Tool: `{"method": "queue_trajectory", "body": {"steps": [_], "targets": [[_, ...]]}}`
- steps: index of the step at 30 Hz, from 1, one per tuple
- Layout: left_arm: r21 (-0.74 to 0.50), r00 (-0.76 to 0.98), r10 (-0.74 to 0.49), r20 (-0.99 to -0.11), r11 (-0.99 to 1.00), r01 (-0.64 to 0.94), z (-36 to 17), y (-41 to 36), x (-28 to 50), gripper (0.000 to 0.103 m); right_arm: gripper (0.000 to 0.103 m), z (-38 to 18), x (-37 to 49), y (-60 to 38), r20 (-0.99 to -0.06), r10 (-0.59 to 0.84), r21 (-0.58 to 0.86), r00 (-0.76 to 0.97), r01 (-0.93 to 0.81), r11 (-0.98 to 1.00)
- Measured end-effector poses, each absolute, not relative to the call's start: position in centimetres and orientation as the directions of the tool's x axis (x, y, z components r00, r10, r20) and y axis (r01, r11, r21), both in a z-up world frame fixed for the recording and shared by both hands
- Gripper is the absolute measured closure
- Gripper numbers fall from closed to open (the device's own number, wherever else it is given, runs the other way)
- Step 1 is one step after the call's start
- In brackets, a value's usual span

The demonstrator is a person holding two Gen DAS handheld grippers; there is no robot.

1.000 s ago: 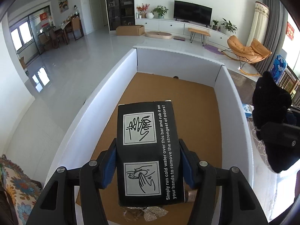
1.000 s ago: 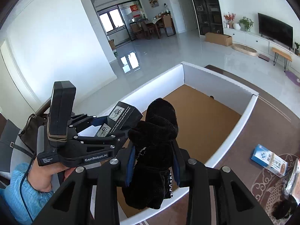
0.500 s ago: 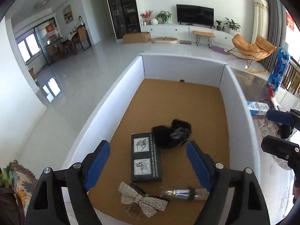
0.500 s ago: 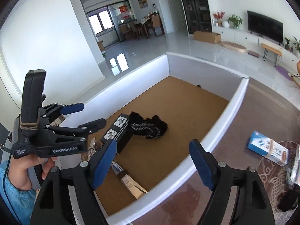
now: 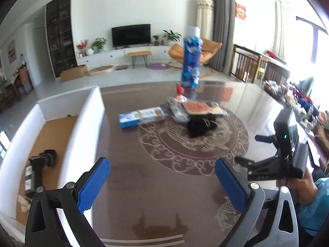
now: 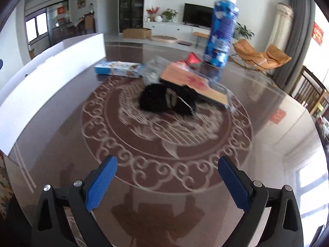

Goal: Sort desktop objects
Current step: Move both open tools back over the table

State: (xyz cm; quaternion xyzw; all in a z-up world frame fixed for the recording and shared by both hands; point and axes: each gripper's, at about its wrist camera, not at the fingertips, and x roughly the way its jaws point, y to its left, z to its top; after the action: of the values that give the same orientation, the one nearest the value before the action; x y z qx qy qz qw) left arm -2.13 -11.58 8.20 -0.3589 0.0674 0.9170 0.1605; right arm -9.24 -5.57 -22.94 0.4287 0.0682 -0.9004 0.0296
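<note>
Both my cameras have swung off the white box (image 5: 82,123) since half a second ago, when they looked straight down into it; now they face the dark glossy table (image 5: 156,185) with its pale scroll pattern. The black box I dropped in (image 5: 33,177) and the black fuzzy piece (image 5: 48,157) lie on the brown floor of the white box, at the left edge of my left view.

My left gripper (image 5: 162,183) is spread wide with nothing between its blue pads (image 5: 94,183), as it was half a second ago. My right gripper (image 6: 167,183) is likewise wide and empty.

What remains to sort sits in a cluster near the table's middle: a black furry item (image 6: 162,99), touching a flat orange-faced packet in clear wrap (image 6: 193,82), a blue-and-white carton (image 6: 118,68) just beside crumpled clear plastic, a small red packet (image 6: 192,57), and a tall blue patterned bottle (image 6: 221,28) standing upright behind them. Motion blur softens all of it.

Beyond the table I see a living room: a television (image 5: 131,35) on a white cabinet, potted plants, an orange lounge chair (image 6: 263,57), grey curtains.

In the left view the right gripper's black body (image 5: 283,150) hangs above the table's right edge, held from below by a hand (image 5: 302,185) with a blue sleeve.
</note>
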Motion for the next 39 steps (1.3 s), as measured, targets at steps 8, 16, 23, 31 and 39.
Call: {"method": "queue_trajectory", "body": {"steps": [8, 16, 23, 31, 39], "targets": [[0.004, -0.600, 0.204, -0.773, -0.945, -0.327, -1.8, -1.6, -6.0, 0.000, 0.004, -25.6, -7.0, 3.0, -0.801, 0.110, -0.066, -0.589, -0.096, -0.993], [0.025, -0.607, 0.137, -0.783, -0.968, -0.250, -4.3, -0.3, -8.0, 0.000, 0.004, -26.1, -6.9, 4.2, -0.806, 0.051, 0.006, -0.590, -0.093, -0.996], [-0.061, -0.573, 0.168, -0.802, -0.978, -0.201, -5.0, -1.7, -8.7, 0.000, 0.000, -26.5, -7.3, 3.4, -0.813, 0.055, -0.011, -0.580, -0.079, -0.997], [-0.023, -0.568, 0.139, -0.811, -0.978, -0.206, -5.1, -1.2, -8.7, 0.000, 0.000, -26.4, -7.3, 3.4, -0.812, 0.055, -0.011, -0.580, -0.079, -0.997], [0.006, -0.563, 0.117, -0.818, -0.977, -0.213, -5.2, -0.9, -8.8, 0.000, 0.000, -26.4, -7.3, 3.4, -0.813, 0.054, -0.011, -0.580, -0.078, -0.997]]}}
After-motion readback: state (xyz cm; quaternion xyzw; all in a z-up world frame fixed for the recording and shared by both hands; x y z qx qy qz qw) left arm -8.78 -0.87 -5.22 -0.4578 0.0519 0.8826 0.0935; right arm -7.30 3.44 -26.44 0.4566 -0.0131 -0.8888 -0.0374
